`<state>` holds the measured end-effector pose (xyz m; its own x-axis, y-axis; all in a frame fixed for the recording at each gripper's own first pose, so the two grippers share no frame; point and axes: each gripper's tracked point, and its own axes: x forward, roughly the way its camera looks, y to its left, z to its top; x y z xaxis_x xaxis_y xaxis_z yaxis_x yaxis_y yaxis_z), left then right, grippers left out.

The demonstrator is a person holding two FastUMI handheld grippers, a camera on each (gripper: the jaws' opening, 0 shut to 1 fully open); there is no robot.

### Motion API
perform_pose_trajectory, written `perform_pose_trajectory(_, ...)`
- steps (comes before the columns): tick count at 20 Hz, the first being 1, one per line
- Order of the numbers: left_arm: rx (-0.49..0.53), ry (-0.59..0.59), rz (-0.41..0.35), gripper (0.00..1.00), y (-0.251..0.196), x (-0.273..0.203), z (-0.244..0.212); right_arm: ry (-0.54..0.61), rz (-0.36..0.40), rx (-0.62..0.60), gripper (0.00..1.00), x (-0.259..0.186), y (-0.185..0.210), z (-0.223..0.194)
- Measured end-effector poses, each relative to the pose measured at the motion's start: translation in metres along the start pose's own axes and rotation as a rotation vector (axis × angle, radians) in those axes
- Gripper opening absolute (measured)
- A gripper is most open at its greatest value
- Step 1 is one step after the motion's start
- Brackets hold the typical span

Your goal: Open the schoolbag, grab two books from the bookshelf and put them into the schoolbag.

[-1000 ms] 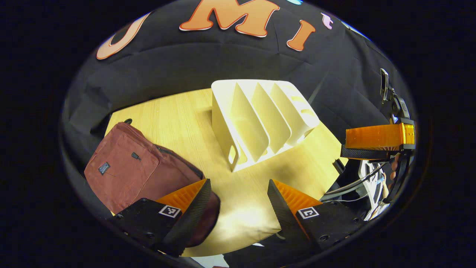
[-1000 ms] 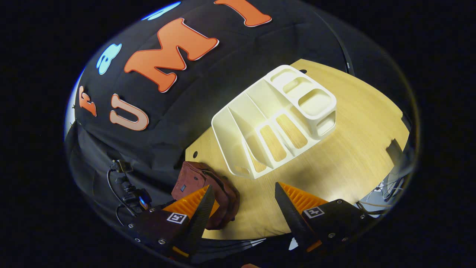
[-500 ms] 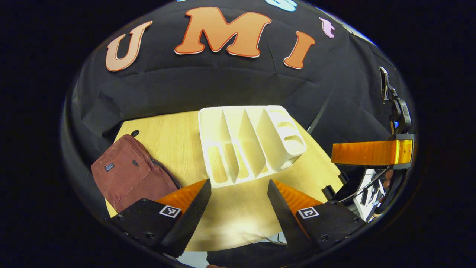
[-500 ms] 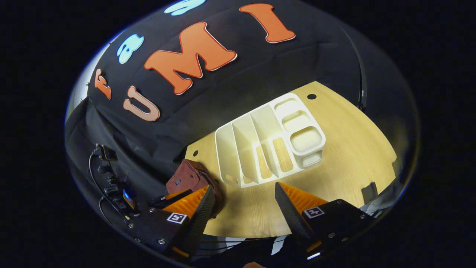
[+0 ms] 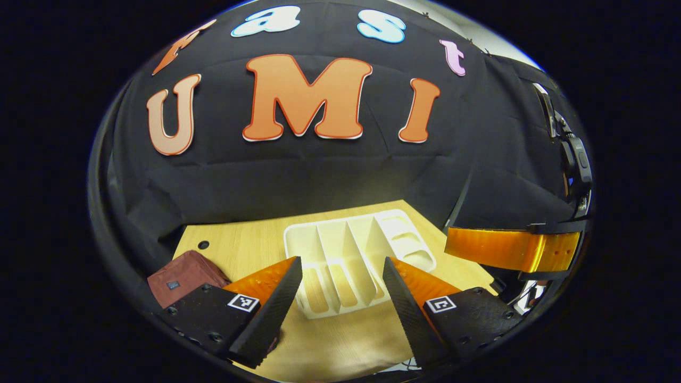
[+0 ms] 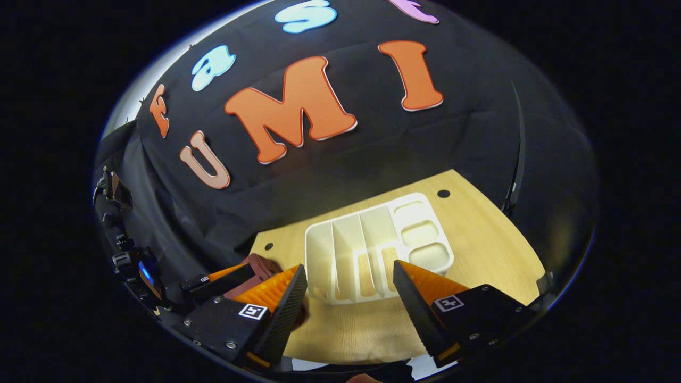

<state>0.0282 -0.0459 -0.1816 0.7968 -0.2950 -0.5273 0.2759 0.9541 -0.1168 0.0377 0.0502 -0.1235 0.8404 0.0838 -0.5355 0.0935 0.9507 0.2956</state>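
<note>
Schoolbag (image 5: 183,271) is lying at the desk's left-front corner in the left gripper view, partly hidden behind my left claw (image 5: 340,308); in the right gripper view I'm seeing only a sliver of it (image 6: 255,266) by the left finger. I can't tell whether its zip is shut or undone.

I'm holding the left claw w/ jaws spread wide and nothing between them, hanging over the desk (image 5: 239,247) edge and pointing at the bookshelf (image 5: 351,260). I'm holding the right claw (image 6: 346,308) the same way: jaws apart, gripping nothing, looking at the bookshelf (image 6: 372,250) from its own side. Right claw is also showing farther off in the left gripper view (image 5: 511,250).

Risks, as I'm judging them: both claws are sitting high and back, so any reach for the bag is starting half-blind, w/ the finger covering it; I could be catching fabric instead of the zip pull. Bag is near the desk edge, so a tug may be dragging it off.

Containers: bookshelf slots and its small side trays are looking empty, desk showing thru the cutouts. No books anywhere I'm looking. Bag contents: not visible.
</note>
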Motion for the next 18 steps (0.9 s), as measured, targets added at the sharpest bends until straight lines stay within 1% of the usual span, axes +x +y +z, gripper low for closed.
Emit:
perform_pose_trajectory(3,0.018,-0.087,-0.002,0.98,0.007,0.009,0.036,-0.09,-0.057,-0.058,0.97,0.003,-0.002,0.03)
perform_pose_trajectory(4,0.013,-0.117,-0.006,0.98,0.009,0.011,0.046,-0.102,-0.078,-0.068,0.97,0.006,-0.002,0.034)
perform_pose_trajectory(5,0.005,-0.147,-0.015,0.97,0.009,0.013,0.055,-0.123,-0.083,-0.083,0.97,0.008,-0.001,0.04)
perform_pose_trajectory(7,0.005,-0.205,-0.012,0.97,0.012,0.014,0.063,-0.161,-0.124,-0.127,0.98,0.012,-0.006,0.051)
perform_pose_trajectory(8,0.007,-0.214,0.004,0.97,0.016,0.015,0.066,-0.167,-0.136,-0.137,0.97,0.013,-0.007,0.054)
perform_pose_trajectory(11,0.004,-0.237,0.043,0.98,0.021,0.016,0.08,-0.174,-0.102,-0.165,0.97,0.015,-0.003,0.059)
perform_pose_trajectory(13,0.012,-0.269,0.101,0.97,0.022,0.011,0.091,-0.202,-0.079,-0.189,0.97,0.011,-0.004,0.069)
perform_pose_trajectory(14,-0.001,-0.295,0.13,0.98,0.021,0.007,0.096,-0.225,-0.052,-0.214,0.97,0.009,-0.001,0.077)
perform_pose_trajectory(17,-0.045,-0.33,0.167,0.97,-0.001,0.002,0.097,-0.257,-0.034,-0.31,0.97,0.001,-0.01,0.088)
perform_pose_trajectory(18,-0.053,-0.334,0.175,0.97,-0.008,0.001,0.097,-0.252,-0.014,-0.32,0.97,-0.004,-0.012,0.089)
